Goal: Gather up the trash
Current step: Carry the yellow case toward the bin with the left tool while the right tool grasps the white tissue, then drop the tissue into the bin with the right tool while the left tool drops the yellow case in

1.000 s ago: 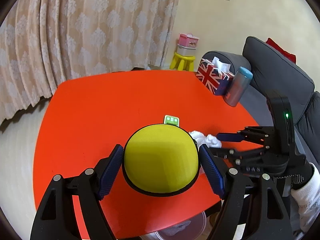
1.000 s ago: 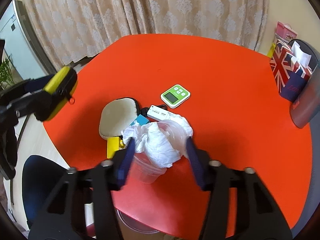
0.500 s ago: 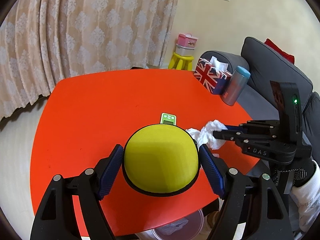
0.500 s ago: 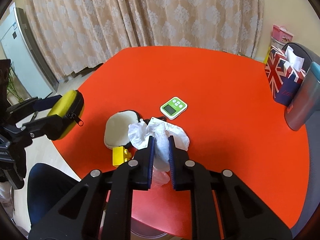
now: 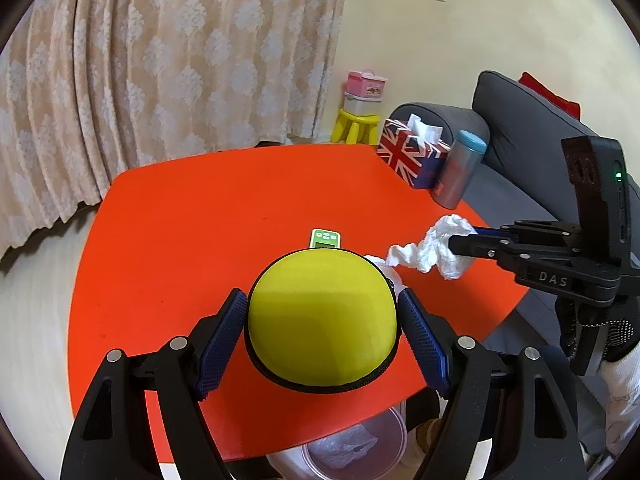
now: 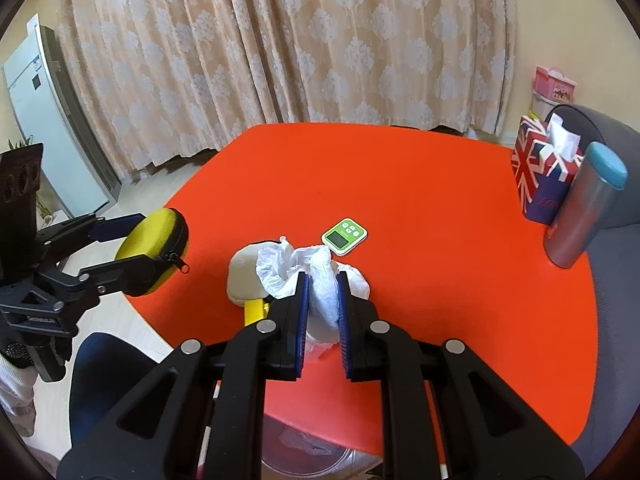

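A large orange-red table with rounded corners filled the middle of both views, with a beige patterned curtain behind its far edge and a grey sofa at its right. On the table's far right corner stood a Union Jack tissue box and, just beside it, a grey cylindrical flask with a blue lid. The left gripper was held over the near part of the table, its jaws pinching a round yellow zippered case clear of the surface. The right gripper had its jaws pressed in on a crumpled white tissue, which was lifted above the table near its near edge; part of it trailed to the left. Below and left of the tissue lay a pale oval case half, with a small yellow block at its near side. A small green and white digital timer lay flat just beyond the tissue. Under the near table edge, a clear plastic bin holding white waste was partly visible.
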